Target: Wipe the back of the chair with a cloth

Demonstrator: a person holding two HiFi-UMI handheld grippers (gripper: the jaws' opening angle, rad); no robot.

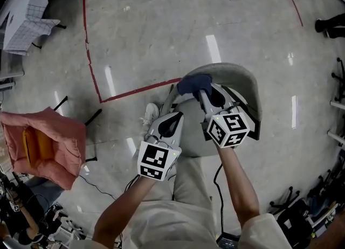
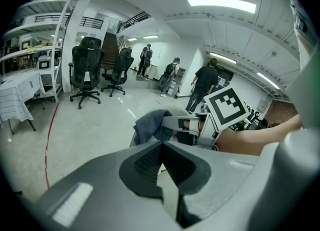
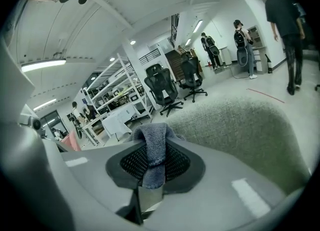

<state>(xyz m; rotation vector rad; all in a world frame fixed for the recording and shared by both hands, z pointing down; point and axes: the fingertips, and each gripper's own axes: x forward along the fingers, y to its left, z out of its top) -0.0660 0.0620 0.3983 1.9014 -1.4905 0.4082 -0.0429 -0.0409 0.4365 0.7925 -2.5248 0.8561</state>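
Dark blue terry cloth (image 1: 193,84) sits just above centre in the head view, bunched at the tip of the right gripper (image 1: 201,94) and resting on the top edge of the chair back (image 1: 245,83), a grey fabric-covered curve running from 12 to 3 o'clock of the gripper; the left gripper (image 1: 173,117) hangs at 7 o'clock of the cloth, apart from the chair; a pink cushioned seat (image 1: 46,145) stands well apart at 9 o'clock, beyond a red tape line (image 1: 90,64) on the floor.

Left gripper view: the left gripper (image 2: 161,147) has its jaws pressed together on nothing; at 12 o'clock of them the right gripper (image 2: 169,123) reaches in sideways with the cloth (image 2: 149,126) hanging off its tip; black office chairs (image 2: 85,72) stand far off at 10 o'clock.

Right gripper view: the right gripper (image 3: 151,159) pinches a folded ridge of the cloth (image 3: 153,136) between its dark pads, the loop bulging out ahead; the chair back (image 3: 240,130) fills 1 to 4 o'clock, its weave coarse.

By my judgement the cloth is light, limp and grippy, best held by a thick fold as now so it won't slip out; the chair back looks firm but padded, and the chair may shift under pressure, so the free gripper could steady it.

No bin or box is near; only shelving (image 3: 112,95) at 10 o'clock, its contents too small to tell.
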